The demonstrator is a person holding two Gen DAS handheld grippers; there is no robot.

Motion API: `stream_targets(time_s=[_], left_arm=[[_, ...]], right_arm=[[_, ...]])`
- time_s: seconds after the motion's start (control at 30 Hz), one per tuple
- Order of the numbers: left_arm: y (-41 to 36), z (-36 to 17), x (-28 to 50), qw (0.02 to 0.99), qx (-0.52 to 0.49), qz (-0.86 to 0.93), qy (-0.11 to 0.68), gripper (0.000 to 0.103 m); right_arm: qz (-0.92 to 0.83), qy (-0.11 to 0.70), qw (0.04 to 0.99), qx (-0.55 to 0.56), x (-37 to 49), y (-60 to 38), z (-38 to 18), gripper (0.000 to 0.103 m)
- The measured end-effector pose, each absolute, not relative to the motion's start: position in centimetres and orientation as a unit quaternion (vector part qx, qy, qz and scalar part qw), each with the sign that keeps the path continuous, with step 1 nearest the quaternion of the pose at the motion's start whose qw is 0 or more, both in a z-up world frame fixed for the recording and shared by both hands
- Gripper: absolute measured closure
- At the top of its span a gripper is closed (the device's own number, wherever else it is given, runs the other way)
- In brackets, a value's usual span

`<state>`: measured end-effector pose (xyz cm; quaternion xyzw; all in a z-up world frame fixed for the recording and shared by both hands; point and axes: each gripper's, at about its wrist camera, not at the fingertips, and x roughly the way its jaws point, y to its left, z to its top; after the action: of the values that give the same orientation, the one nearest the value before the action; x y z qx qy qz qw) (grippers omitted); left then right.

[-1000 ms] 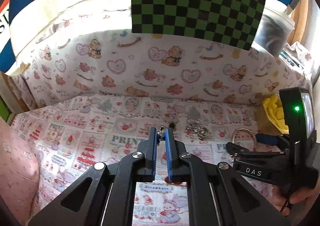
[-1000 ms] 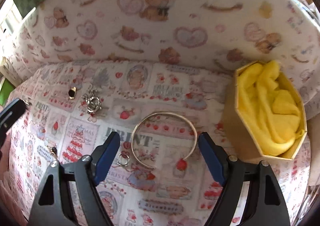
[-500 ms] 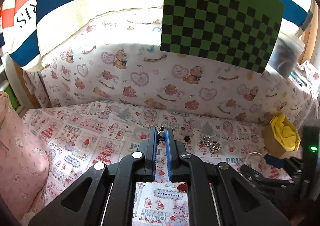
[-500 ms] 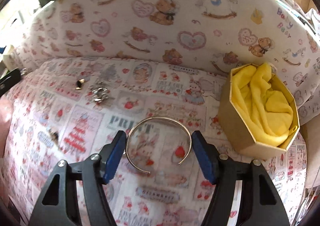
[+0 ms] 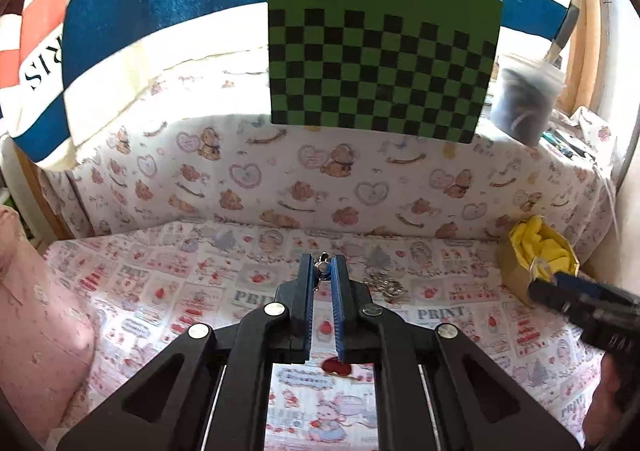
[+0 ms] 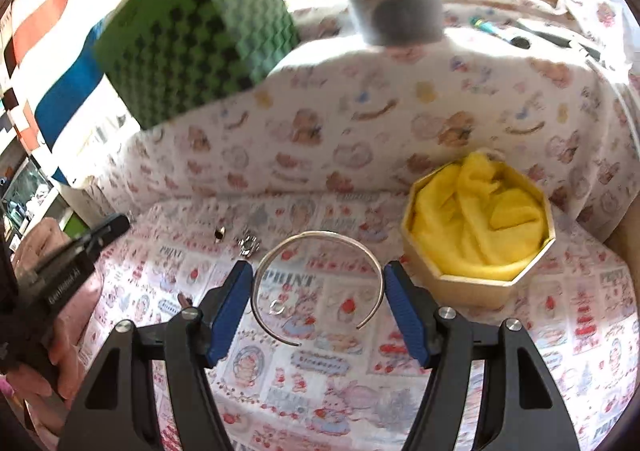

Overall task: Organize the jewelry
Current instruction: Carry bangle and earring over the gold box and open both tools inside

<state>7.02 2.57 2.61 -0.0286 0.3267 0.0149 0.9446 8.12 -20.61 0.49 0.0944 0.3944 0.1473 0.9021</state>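
Currently I hold two pieces at once. My left gripper [image 5: 321,271] is clenched on a small silver charm [image 5: 321,269], pinched at the very tips of the pads and clear of the surface [image 5: 192,291]. My right gripper [image 6: 318,283] spans the silver bangle [image 6: 318,279]; its pads press the band's two sides, and the bangle appears lifted off the printed cloth with its open ends toward me. The jaws stand wide only because the bangle is wide.

Judged step: carry both pieces to the octagonal box [image 6: 472,283] lined with yellow cloth [image 6: 480,219], which sits near the right gripper, ahead and to its right.

Procedure I would follow:
- Keep the bangle level; a thin springy band can twist out of a two-point grip.
- Bring it over the yellow cloth before releasing.
- Release low, so nothing bounces out.
- Move the left gripper slowly; the tip grip on the charm is shallow.

Still on the surface: a small ring [image 6: 277,307], a silver cluster [image 6: 248,244] and a dark bead [image 6: 219,234].
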Motion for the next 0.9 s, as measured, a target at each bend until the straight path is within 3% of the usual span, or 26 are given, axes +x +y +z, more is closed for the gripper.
stream_targets(time_s=[0.2, 0.37, 0.8, 0.9], left_arm=[[1.4, 3.1, 6.4, 0.946, -0.018, -0.004, 0.325, 0.095], [-1.6, 6.3, 5.1, 0.954, 0.007, -0.047, 0.295, 0.095], [-5.9, 8.1, 7.7, 0.945, 0.024, -0.062, 0.319, 0.095], [-7.1, 8.0, 8.0, 0.937, 0.023, -0.087, 0.336, 0.095]], right_arm=[[0.112, 0.343, 0.921, 0.149, 8.9, -27.5, 3.5, 0.037], [0.083, 0.340, 0.917, 0.189, 10.7, -31.5, 1.9, 0.037], [0.112, 0.347, 0.912, 0.190, 13.2, -30.3, -0.6, 0.037], [0.101, 0.351, 0.908, 0.205, 13.4, -31.2, -1.2, 0.028]])
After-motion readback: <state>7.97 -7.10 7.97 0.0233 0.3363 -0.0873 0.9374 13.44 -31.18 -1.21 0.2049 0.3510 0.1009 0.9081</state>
